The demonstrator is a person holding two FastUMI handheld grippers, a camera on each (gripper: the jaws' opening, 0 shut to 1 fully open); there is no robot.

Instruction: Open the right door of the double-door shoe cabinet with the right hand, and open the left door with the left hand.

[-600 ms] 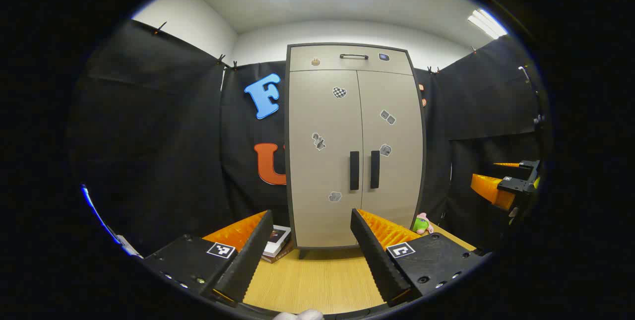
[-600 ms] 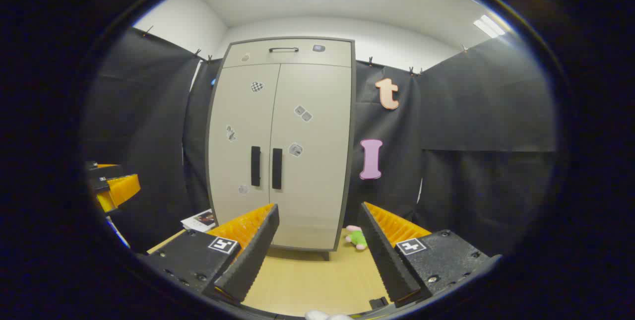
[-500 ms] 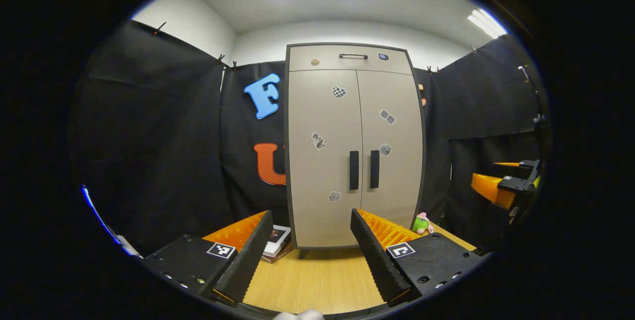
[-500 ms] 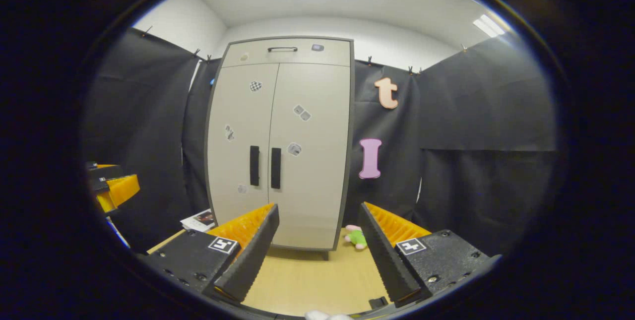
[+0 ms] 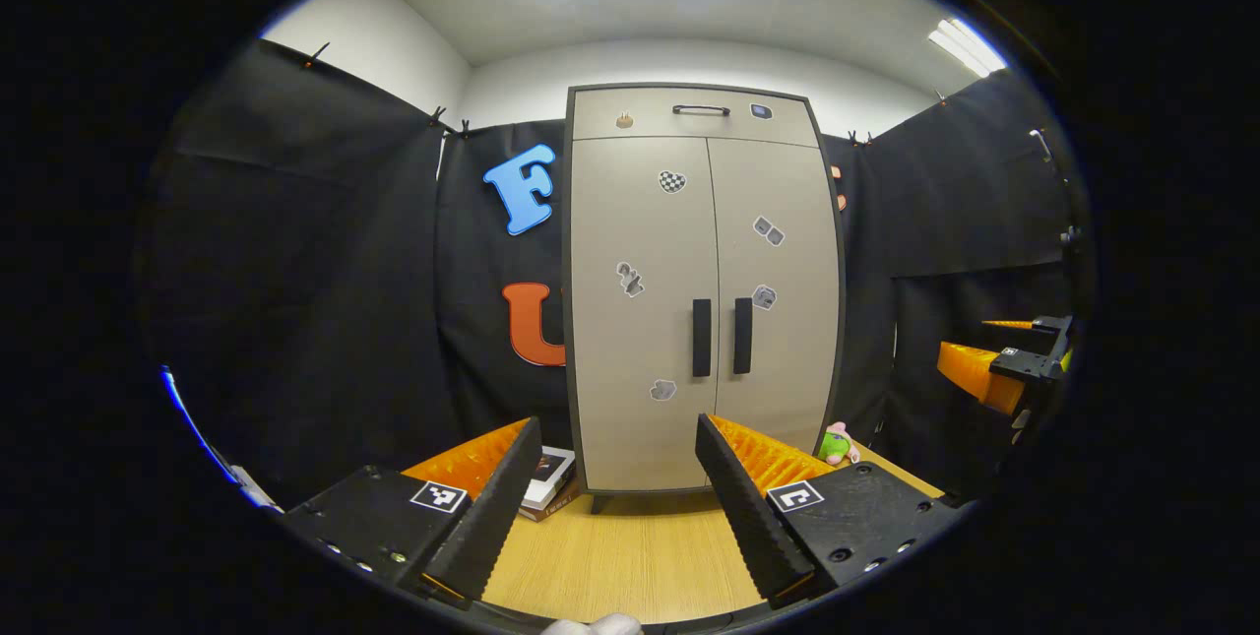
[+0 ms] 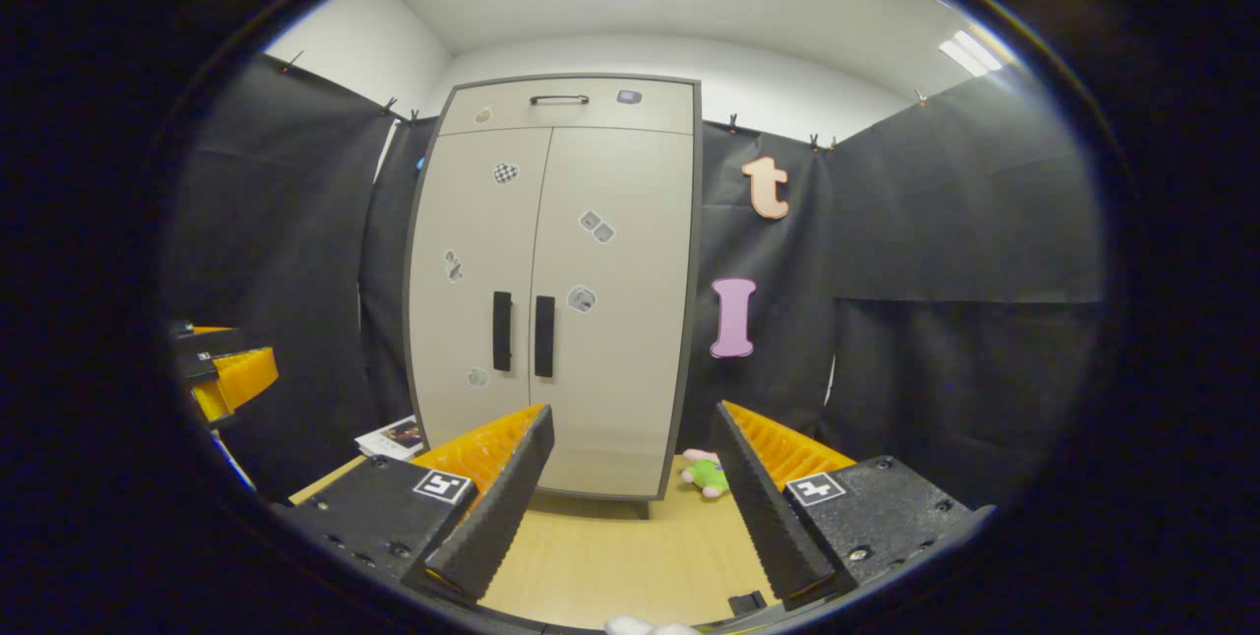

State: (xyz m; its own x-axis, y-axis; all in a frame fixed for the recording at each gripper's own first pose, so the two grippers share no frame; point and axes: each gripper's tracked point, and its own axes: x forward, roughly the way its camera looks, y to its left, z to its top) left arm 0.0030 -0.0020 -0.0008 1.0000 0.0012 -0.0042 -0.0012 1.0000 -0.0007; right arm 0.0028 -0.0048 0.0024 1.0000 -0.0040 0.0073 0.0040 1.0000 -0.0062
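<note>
- Left hand-held gripper (image 5: 610, 507): bottom centre of left gripper view, fingers spread apart, holding nothing, above the tabletop (image 5: 630, 556).
- Right hand-held gripper (image 6: 630, 507): bottom centre of right gripper view, fingers also apart and holding nothing; seen too at the right edge of left gripper view.
- Book (image 5: 547, 482): on the tabletop, lower centre-left, just beside the cabinet's left foot.
- Plush toy (image 6: 705, 475): on the tabletop by the cabinet's right corner.
- Cabinet (image 5: 701, 290): centre frame, standing at the far end of the tabletop, well apart from both grippers.
- Left door (image 5: 640, 320) and right door (image 5: 778, 320): both closed, dark handles side by side at the centre seam.
</note>
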